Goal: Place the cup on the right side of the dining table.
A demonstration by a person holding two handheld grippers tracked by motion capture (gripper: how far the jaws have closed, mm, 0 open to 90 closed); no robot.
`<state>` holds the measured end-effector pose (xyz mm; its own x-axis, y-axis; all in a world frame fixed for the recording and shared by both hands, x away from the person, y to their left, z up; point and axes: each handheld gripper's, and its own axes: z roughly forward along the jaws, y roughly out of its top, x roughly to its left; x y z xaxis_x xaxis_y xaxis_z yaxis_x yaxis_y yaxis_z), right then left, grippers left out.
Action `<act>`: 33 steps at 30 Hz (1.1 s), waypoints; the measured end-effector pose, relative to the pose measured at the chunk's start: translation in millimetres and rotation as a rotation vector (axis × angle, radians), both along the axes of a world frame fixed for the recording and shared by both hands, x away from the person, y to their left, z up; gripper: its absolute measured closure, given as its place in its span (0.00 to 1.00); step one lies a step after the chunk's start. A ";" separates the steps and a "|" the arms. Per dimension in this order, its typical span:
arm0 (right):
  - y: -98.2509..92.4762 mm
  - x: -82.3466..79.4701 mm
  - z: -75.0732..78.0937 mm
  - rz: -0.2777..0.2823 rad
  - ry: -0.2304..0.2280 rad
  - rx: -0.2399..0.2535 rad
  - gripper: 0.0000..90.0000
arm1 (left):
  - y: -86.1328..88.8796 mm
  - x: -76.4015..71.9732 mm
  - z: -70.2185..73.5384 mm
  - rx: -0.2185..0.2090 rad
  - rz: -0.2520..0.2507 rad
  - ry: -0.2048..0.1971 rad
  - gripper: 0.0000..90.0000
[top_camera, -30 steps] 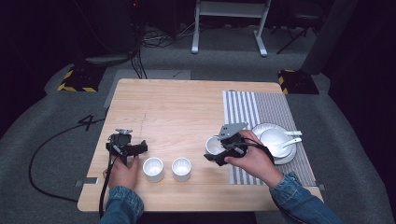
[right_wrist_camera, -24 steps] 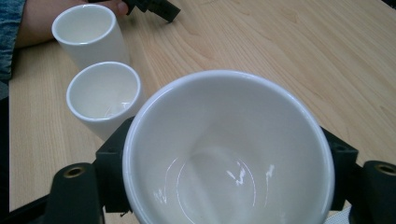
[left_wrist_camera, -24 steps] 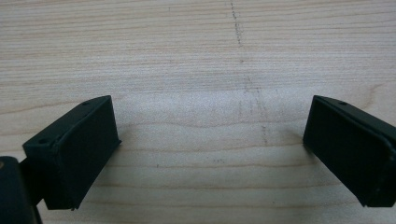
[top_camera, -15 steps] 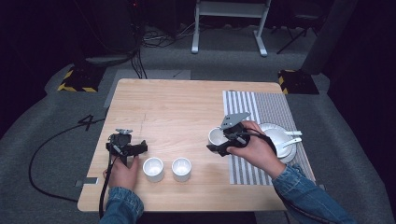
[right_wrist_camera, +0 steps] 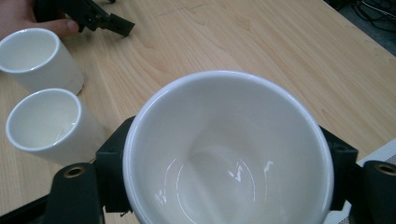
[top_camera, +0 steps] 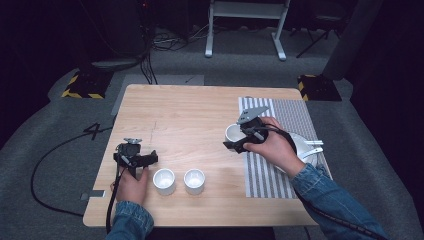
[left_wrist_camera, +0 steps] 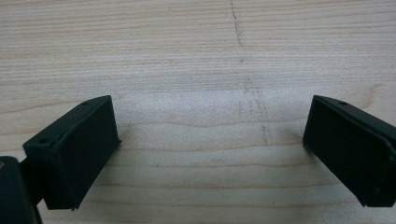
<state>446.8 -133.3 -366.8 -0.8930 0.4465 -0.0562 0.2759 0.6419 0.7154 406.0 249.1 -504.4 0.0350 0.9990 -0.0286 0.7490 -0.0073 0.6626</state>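
A dark room with grey carpet surrounds a pale wooden table (top_camera: 190, 115), which carries a striped placemat (top_camera: 292, 112) on its right side. The white cup (top_camera: 233, 133) sits clamped between the jaws of the right gripper (top_camera: 243, 141), raised at the placemat's left edge; in the right gripper view the cup (right_wrist_camera: 229, 149) is upright and empty, mouth toward the camera, with a black jaw pressed against its wall on each side. It looks like glazed ceramic, so it is probably stiff, fairly light, slick under the pads and liable to chip if knocked. The hold across the body just under the rim seems sound; a firm, level squeeze should keep it from sliding or tipping.

Two more white cups (top_camera: 164, 180) (top_camera: 194, 180) stand side by side near the table's front edge, close together. Behind the right hand, white plates (top_camera: 305, 145) rest on the placemat with what look like white utensils across them.

The left gripper (top_camera: 136, 159) rests low just left of the two cups, its jaws spread wide with nothing between them but bare wood.
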 end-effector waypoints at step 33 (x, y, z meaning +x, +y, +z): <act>-59.8 108.9 -0.9 -0.278 -0.017 0.013 0.30 | 0.0 0.8 0.0 -0.001 0.000 0.000 0.04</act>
